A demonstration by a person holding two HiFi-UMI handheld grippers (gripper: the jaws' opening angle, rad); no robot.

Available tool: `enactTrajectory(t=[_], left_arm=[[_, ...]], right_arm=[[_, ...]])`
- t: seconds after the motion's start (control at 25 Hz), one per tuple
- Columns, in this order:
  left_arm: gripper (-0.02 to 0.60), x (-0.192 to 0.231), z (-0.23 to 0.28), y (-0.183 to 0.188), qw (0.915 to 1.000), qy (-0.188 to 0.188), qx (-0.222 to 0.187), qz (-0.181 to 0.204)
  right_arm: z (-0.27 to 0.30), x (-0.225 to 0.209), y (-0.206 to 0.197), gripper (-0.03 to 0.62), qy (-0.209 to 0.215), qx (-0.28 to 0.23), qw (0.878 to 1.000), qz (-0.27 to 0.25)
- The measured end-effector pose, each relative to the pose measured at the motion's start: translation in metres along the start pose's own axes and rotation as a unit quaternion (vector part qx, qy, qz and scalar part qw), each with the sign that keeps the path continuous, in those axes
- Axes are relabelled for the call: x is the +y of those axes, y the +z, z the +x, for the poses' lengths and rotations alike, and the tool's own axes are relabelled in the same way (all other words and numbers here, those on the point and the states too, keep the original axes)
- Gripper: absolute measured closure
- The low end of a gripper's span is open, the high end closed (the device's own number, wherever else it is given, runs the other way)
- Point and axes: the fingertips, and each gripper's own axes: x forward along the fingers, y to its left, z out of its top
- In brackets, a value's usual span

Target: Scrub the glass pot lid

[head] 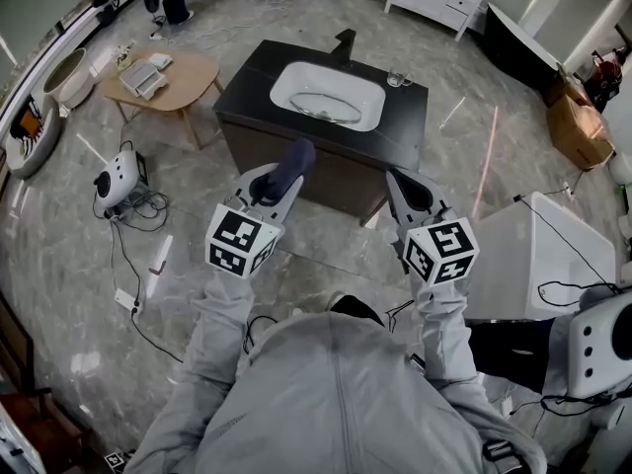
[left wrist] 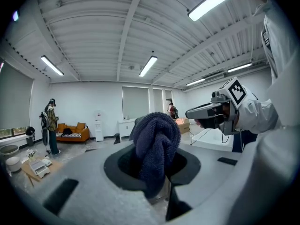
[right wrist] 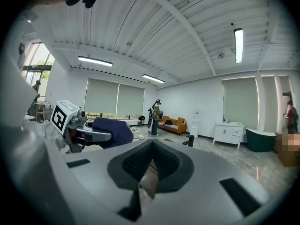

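Note:
The glass pot lid (head: 326,110) lies in the white sink basin (head: 294,79) of a black counter (head: 252,92) ahead of me. My left gripper (head: 284,173) is held up short of the counter's near edge, shut on a dark blue cloth (head: 294,156). In the left gripper view the cloth (left wrist: 155,144) bulges out from between the jaws. My right gripper (head: 408,188) hovers beside it, a little to the right, shut with nothing in it; its jaws (right wrist: 151,165) meet in a V. Both grippers are well away from the lid.
A black faucet (head: 344,42) and a small glass (head: 398,79) stand on the counter. A wooden table (head: 183,82) is at the left, cables and a white device (head: 117,178) lie on the floor, and a white box (head: 553,255) stands at the right.

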Motion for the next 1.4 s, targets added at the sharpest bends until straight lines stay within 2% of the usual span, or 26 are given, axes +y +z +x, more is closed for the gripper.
enactTrajectory(t=[0.24,0.4,0.72,1.12,1.4], left_arm=[[0.494,0.006,-0.006,-0.001,1.0000,-0.003,-0.003,0.005],[0.494,0.010,-0.001,-0.005,1.0000,-0.006,0.001,0.007],[0.494,0.032,0.022,-0.007,0.9999,-0.005,0.012,0.012],[0.494,0.079,0.088,-0.014,0.9995,0.007,0.030,0.006],[0.493,0.117,0.157,-0.008,0.9989,0.024,0.040,-0.001]], right_arm=[[0.001,0.008,0.002,0.566,-0.006,-0.006,1.000,0.004],[0.011,0.010,-0.005,0.565,0.007,0.003,1.000,0.015],[0.040,-0.007,-0.002,0.565,0.021,0.000,0.999,0.035],[0.107,-0.067,-0.008,0.566,0.032,0.005,0.998,0.045],[0.163,-0.130,-0.002,0.566,0.048,0.008,0.998,0.047]])
